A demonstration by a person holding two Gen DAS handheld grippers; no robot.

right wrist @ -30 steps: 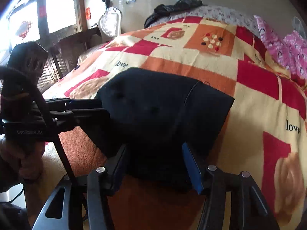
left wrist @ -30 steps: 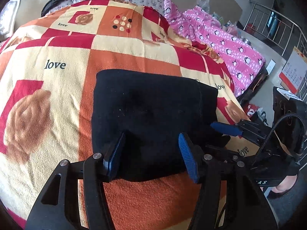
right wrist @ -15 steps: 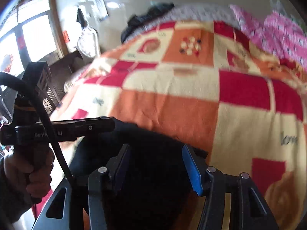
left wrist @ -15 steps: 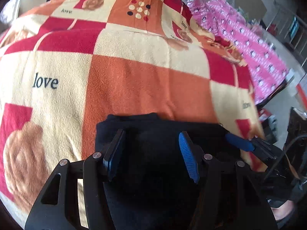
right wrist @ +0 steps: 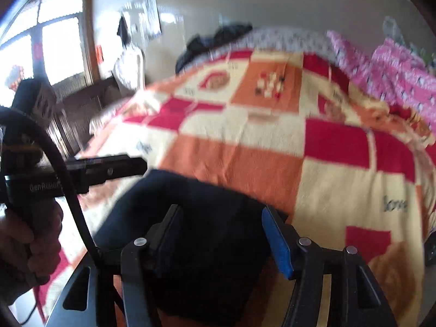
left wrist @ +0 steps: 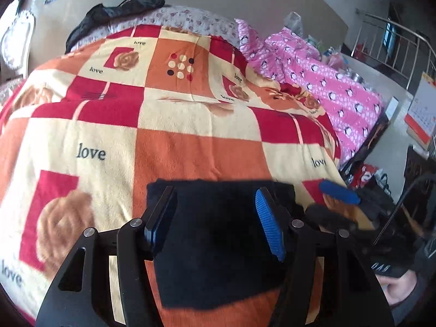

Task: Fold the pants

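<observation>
The black pants [left wrist: 218, 239] lie folded into a compact rectangle on the checkered blanket [left wrist: 190, 147], near its front edge. My left gripper [left wrist: 215, 218] is open, its blue-padded fingers spread over the pants without pinching them. My right gripper [right wrist: 222, 234] is open too, above the same pants [right wrist: 196, 245]. The right gripper also shows at the right of the left wrist view [left wrist: 339, 190]. The left gripper shows at the left of the right wrist view [right wrist: 117, 166], held in a hand. The right wrist view is blurred.
A pink penguin-print quilt [left wrist: 335, 87] lies along the bed's right side. A dark garment [left wrist: 117, 11] sits on the far pillow end. A metal railing [left wrist: 395, 43] stands at the far right. A window and dark wooden furniture [right wrist: 81, 109] are to the left.
Both grippers have tilted up and drawn back, so the pants sit lower in both views and more of the room shows. The pants stay folded on the blanket.
</observation>
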